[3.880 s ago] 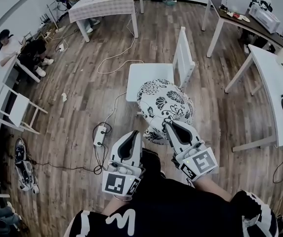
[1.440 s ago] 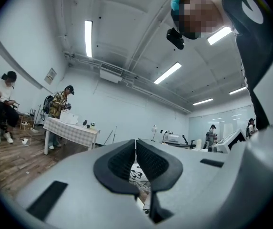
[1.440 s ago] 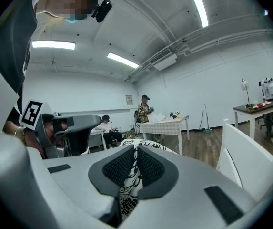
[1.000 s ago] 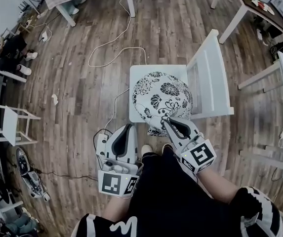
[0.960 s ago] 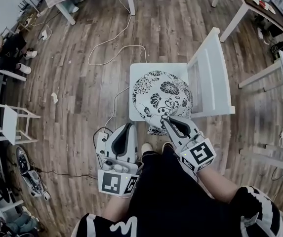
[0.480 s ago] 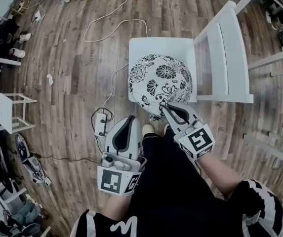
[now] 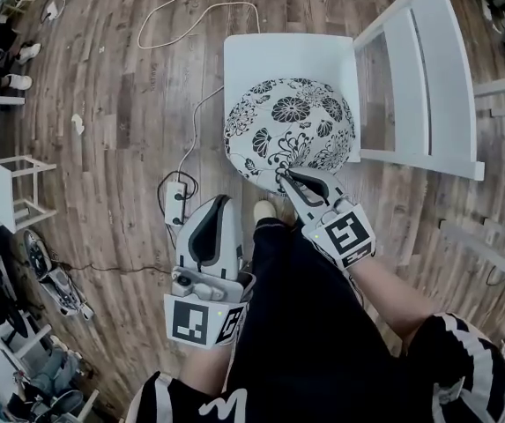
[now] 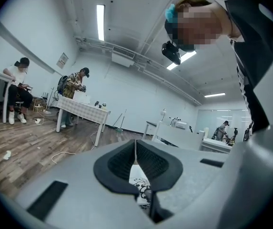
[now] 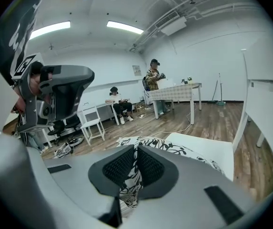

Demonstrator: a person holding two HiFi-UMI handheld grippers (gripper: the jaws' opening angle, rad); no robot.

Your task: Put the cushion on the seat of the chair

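A wood-plank floor [image 7: 129, 104] surrounds a white chair [image 7: 419, 77]. The floral cushion [image 7: 292, 130] sits over the front of its seat [image 7: 270, 55] (overlapping the near edge), its rim pinched by the right gripper [image 7: 280, 175]. The left gripper [image 7: 222, 200], pressed together on nothing, hovers apart from it.

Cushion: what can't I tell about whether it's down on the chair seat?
- Head view: the cushion hides its own underside, so contact with the seat is unclear.
- Right gripper view: the right gripper covers the cushion's near edge.
- Left gripper view: the left gripper leaves only a sliver visible.
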